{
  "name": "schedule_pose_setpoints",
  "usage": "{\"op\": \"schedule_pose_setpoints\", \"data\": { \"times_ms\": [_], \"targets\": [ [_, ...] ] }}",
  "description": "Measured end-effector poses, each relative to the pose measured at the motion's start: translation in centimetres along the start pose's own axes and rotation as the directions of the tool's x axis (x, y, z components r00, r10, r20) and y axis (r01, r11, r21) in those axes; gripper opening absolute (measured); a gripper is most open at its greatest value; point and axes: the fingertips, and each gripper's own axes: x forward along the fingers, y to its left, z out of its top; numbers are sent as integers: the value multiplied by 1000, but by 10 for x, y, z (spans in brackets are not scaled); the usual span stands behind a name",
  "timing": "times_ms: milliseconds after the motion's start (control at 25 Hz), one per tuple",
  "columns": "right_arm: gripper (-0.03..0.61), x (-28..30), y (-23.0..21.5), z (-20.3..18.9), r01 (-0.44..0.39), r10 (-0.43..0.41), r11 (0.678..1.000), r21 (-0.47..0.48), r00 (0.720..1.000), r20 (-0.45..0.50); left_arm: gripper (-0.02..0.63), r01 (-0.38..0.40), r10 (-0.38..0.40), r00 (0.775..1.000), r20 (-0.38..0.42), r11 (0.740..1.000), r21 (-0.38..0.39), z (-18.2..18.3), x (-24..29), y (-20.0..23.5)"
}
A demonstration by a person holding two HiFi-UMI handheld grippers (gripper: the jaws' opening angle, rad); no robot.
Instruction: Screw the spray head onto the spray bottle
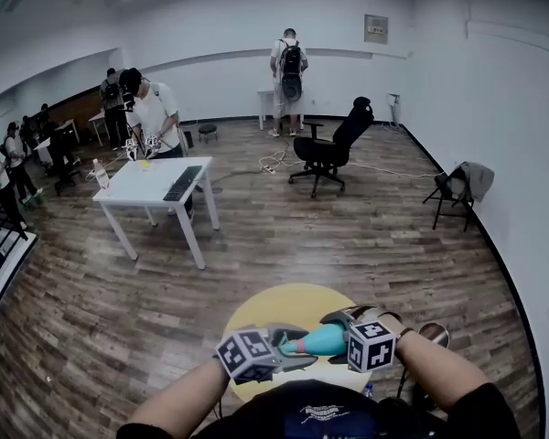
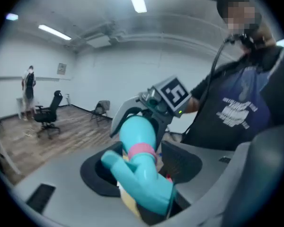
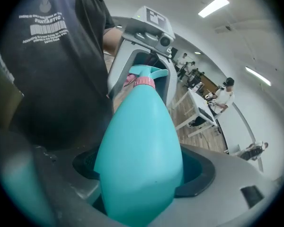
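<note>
My left claw and right claw meet low in the head view over the round yellow counter. The teal spray bottle lies level between them. My arms cut off the counter's near edge, and the left claw hides the bottle's neck.

In the left gripper view the jaws stand wide with the spray head between them, the pads off it as far as I can see. Its pink collar sits at the bottle's neck, but I cannot tell how far it is threaded on.

In the right gripper view the jaws are clamped on the bottle's body, which covers the pad faces.
</note>
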Motion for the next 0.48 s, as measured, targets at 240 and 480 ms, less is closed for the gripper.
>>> {"op": "schedule_pose_setpoints", "data": {
  "times_ms": [240, 480],
  "targets": [
    [420, 4, 13, -1, -54, 54, 999, -11, 999, -3, 250, -3, 7, 996, -92, 999, 50, -16, 14, -7],
    [482, -43, -31, 24, 60, -140, 965, 255, 940, 310, 244, 106, -69, 975, 211, 980, -168, 7, -26, 4]
  ]
}}
